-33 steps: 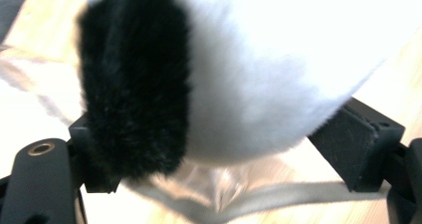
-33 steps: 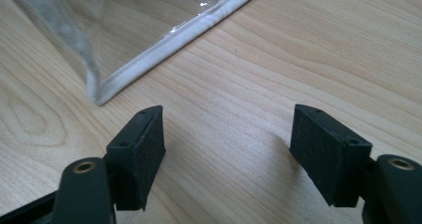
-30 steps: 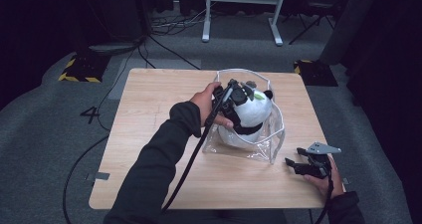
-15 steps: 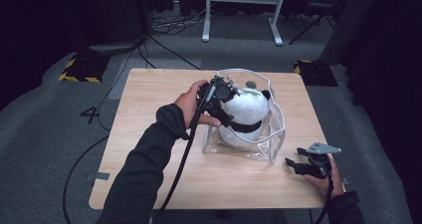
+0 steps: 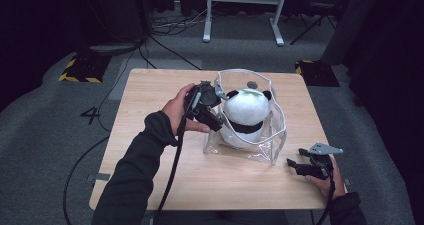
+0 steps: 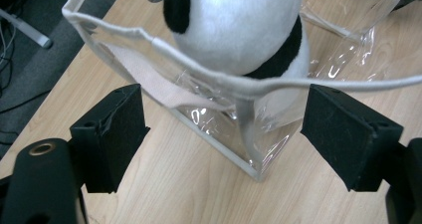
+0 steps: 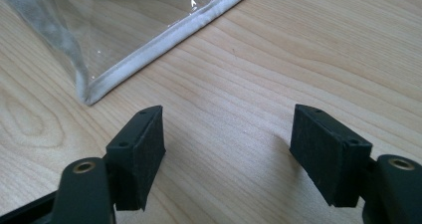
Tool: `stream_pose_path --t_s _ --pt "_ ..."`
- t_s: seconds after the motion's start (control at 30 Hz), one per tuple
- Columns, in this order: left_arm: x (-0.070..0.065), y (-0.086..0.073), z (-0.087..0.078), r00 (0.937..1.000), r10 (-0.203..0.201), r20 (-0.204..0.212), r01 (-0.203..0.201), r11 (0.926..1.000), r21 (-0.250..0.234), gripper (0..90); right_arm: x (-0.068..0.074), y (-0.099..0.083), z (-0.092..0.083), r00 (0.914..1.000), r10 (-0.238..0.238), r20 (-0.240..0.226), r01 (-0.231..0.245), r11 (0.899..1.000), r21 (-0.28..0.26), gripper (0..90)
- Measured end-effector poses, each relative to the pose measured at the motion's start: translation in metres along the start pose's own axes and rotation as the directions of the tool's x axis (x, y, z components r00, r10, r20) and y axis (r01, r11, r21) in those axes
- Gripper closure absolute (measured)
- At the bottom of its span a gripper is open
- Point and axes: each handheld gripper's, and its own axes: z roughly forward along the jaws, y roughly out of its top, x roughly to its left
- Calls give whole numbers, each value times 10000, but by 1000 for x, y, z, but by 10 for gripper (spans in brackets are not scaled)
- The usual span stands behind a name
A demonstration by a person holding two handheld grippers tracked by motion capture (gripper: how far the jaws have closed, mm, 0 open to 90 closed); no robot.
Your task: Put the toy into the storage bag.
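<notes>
A: Reporting on the left gripper (image 5: 216, 116): sitting at nine o'clock of the clear bag (image 5: 272, 137), jaws having just been opening, now standing spread and pinching nothing. Seeing, in the left gripper view, the bag's white rim (image 6: 239, 84) crossing between the pads (image 6: 119, 129) without touching either.

B: Noting the right gripper (image 5: 304, 167)?

A: Resting low at five o'clock of the bag, jaws spread wide over bare table (image 7: 278, 59), holding nothing. Showing the bag's bottom corner (image 7: 92, 92) at eleven o'clock in its own view, apart from the pads.

B: Locating the load?

A: Panda plush (image 5: 247, 116) sitting upright inside the bag, head rising above the rim, bag standing near the table's centre, slightly toward three o'clock.

B: Flagging hazards?

A: Judging three. Thin film sagging with nothing gripping the rim, so possibly folding inward over the plush. Plush riding high and top-heavy, so possibly tipping the bag toward three o'clock if nudged by the left jaws drawing away. Rim lying between the open pads, so possibly snagging on a pad edge and dragging the bag toward nine o'clock. Recommending a clean, level retreat, keeping clear of the rim.
</notes>
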Motion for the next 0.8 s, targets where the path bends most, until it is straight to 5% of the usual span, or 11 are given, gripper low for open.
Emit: stream_pose_path --t_s 0.43,0.8 --pt "13 -39 -6 9966 -775 -276 754 9947 -693 189 0 0 0 10000 20 -10 -20 10000 19 297" --pt "21 -68 -1 9920 -1242 -226 1234 9918 -335 176 0 0 0 10000 46 -10 -46 10000 26 295"
